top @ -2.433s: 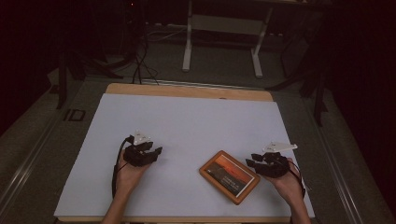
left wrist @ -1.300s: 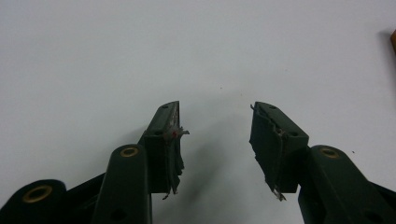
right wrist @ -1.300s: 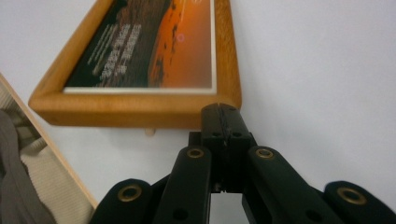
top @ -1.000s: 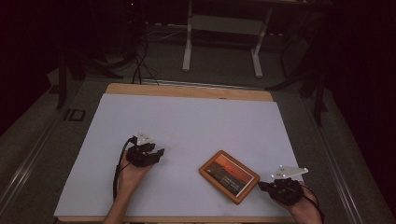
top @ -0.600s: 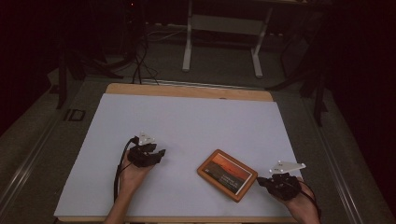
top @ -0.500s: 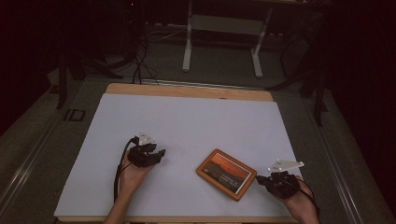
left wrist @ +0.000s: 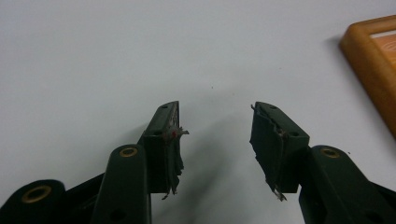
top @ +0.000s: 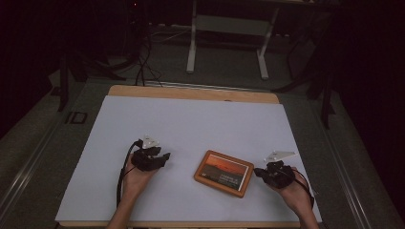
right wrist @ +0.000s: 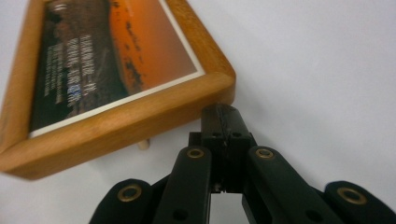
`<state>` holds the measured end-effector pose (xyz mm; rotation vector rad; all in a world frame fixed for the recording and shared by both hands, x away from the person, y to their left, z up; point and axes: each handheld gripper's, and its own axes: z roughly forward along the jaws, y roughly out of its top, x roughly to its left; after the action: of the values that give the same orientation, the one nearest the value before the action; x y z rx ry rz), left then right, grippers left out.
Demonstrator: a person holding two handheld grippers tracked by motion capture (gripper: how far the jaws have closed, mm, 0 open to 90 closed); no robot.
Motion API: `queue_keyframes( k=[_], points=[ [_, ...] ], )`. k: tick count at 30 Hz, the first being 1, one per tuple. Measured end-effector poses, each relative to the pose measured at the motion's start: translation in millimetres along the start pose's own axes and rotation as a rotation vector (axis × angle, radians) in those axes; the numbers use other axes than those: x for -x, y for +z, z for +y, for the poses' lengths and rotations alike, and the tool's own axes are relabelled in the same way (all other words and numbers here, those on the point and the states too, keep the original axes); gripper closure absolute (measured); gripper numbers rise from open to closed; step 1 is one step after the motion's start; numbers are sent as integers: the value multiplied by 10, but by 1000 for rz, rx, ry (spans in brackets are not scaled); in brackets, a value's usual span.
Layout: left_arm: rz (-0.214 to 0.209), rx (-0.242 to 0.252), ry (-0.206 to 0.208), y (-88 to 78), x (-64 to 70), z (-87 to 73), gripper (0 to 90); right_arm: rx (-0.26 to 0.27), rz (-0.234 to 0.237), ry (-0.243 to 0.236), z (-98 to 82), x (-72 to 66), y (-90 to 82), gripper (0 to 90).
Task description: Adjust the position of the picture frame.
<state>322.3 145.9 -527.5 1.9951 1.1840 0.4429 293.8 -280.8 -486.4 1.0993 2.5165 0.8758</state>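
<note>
White sheet (top: 200,124) covers a wooden table (top: 191,92) in a dark room; left jaws apart, right together.

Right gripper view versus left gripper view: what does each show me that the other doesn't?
Right gripper view alone: the right gripper, fingers pressed shut, tips at the frame's near edge, and the orange sunset print with blurred lettering. Left gripper view alone: the left gripper, fingers apart over bare sheet, nothing between them. Both: the rectangular wooden picture frame on the white table sheet.

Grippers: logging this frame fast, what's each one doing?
Left gripper: open, holding nothing.
Right gripper: shut, empty, tips at the picture frame edge.
</note>
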Motion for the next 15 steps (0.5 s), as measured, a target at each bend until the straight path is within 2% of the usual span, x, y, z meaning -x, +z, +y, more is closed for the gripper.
queue_keyframes(
  k=[8,12,15],
  points=[
    [-9,2,12,0,15,2,524,-7,-4,-8,194,22,158,900],
    [-5,8,8,-23,-9,-1,524,-35,9,2,207,61,185,900],
    [-8,10,2,-35,-24,-1,524,-77,10,-16,206,40,224,900]
  ],
)
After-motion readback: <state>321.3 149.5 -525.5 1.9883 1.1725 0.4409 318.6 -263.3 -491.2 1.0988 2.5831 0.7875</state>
